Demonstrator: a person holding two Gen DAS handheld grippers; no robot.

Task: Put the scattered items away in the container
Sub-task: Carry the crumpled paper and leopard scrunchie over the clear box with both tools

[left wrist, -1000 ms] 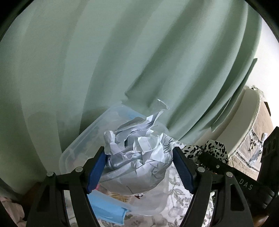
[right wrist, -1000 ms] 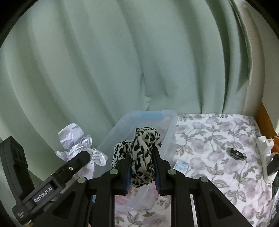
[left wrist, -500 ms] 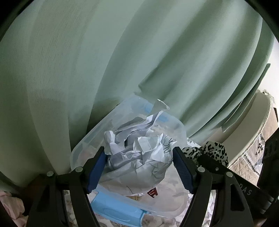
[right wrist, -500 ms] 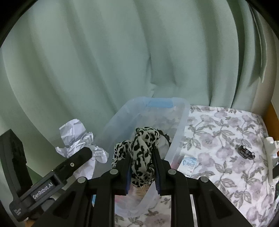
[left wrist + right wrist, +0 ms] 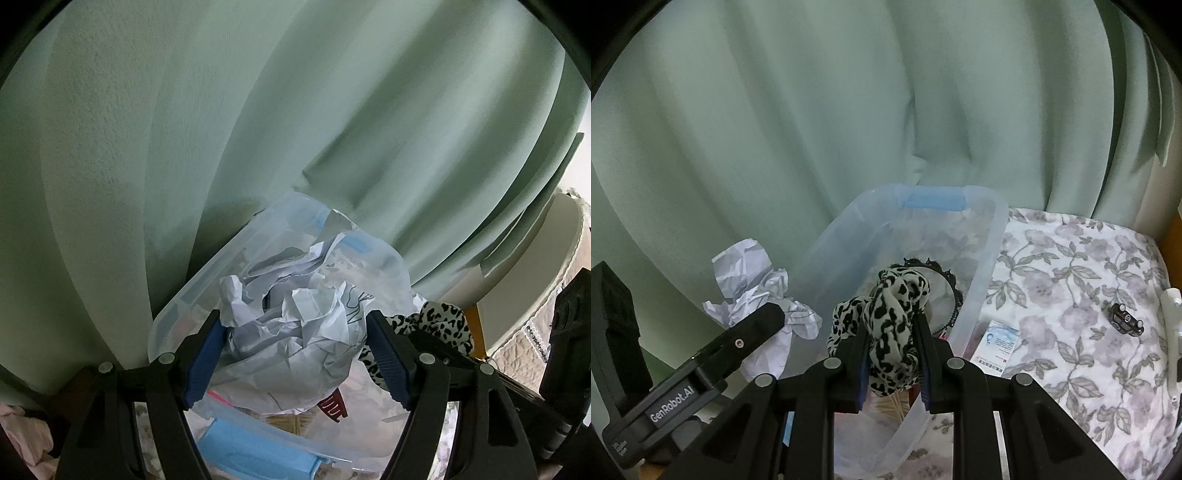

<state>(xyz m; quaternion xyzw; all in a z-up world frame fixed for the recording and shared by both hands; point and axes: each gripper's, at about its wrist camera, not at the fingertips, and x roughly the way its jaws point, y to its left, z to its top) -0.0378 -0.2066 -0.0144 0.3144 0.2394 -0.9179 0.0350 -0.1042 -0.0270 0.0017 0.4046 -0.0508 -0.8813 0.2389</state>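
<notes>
Where curtain [image 5: 812, 110] hangs, floral tablecloth [image 5: 1071, 280]

My left gripper [image 5: 295, 354] clamps a crumpled white paper ball [image 5: 291, 332] over the clear plastic bin [image 5: 982, 266] — my right gripper [image 5: 892, 360] pinches a leopard-print cloth [image 5: 890, 317] above it.

Pale green curtains [image 5: 820, 110] hang in deep folds across the whole background. Below them lies a floral-printed cloth [image 5: 1071, 280], with an orange-brown wooden edge [image 5: 1172, 236] at its far right corner.
</notes>
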